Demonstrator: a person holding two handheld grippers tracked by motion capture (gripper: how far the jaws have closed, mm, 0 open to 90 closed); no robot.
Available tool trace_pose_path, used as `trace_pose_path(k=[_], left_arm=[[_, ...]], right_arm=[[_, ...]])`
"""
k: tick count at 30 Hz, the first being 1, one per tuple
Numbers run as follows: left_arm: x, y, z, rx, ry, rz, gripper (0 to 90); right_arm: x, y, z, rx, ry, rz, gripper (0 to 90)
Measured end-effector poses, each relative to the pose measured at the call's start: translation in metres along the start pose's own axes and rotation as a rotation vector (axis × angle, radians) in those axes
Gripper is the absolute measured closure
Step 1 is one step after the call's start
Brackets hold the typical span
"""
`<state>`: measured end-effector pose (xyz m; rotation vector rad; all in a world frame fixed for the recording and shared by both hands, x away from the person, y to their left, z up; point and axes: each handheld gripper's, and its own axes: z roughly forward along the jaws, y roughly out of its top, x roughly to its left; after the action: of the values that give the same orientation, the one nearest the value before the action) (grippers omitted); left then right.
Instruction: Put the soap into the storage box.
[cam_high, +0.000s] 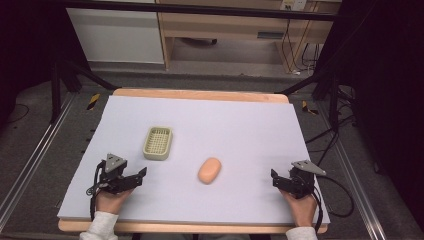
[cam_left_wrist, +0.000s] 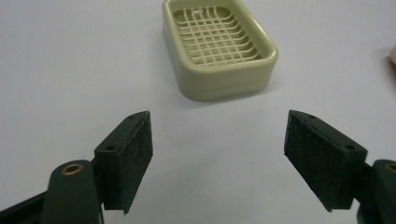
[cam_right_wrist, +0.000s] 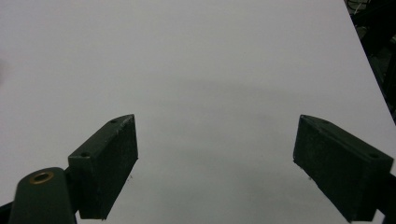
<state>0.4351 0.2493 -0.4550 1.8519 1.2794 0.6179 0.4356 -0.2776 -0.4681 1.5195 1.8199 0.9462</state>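
A: Over at the near left corner of the pale lavender table sheet (cam_high: 240, 120), the left gripper (cam_high: 141, 173), black two-jaw tool with a grey three-cornered plate on top, gripped by a hand in a white sleeve. Jaws spread apart, nothing between the pads, bare sheet in the gap.

B: Confirmed from the left gripper view: left gripper (cam_left_wrist: 217, 154) released, dark foam pads (cam_left_wrist: 135, 163) angled outward, empty. Straight ahead, the pale green plastic soap dish with a grid floor (cam_left_wrist: 219, 49), upright, flat on the sheet, clear of the jaws.

A: Same soap dish (cam_high: 158, 143) from the high view: just beyond the left gripper, a little to its right, left of the table's middle. Nothing inside on the grid.

B: And the peach-coloured oval bar of soap (cam_high: 209, 170)?

A: Lying on the sheet near the centre, toward the near edge, right of the dish and apart from it. Between the two grippers, closer to the left one. Touched by neither.

B: A sliver of the peach edge at the far right of the left gripper view (cam_left_wrist: 392, 58).

A: Now the right gripper (cam_high: 274, 178), near right corner, black with a grey plate, trailing a cable off the table edge.

B: Right gripper view: right gripper (cam_right_wrist: 215, 158) wide open too, pads empty, plain lavender sheet ahead.

A: Both tools low over the sheet, well apart, pointing roughly inward.
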Motion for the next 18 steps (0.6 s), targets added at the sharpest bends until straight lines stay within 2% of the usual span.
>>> trace_pose_path(k=[7, 18], left_arm=[[-0.013, 0.003, -0.002, 0.003, -0.029, 0.026, 22.5], [-0.025, 0.007, -0.004, 0.004, -0.047, 0.058, 22.5]], right_arm=[[0.006, 0.001, -0.003, -0.014, -0.008, -0.035, 12.9], [0.005, 0.001, -0.003, -0.009, -0.009, -0.029, 12.4]])
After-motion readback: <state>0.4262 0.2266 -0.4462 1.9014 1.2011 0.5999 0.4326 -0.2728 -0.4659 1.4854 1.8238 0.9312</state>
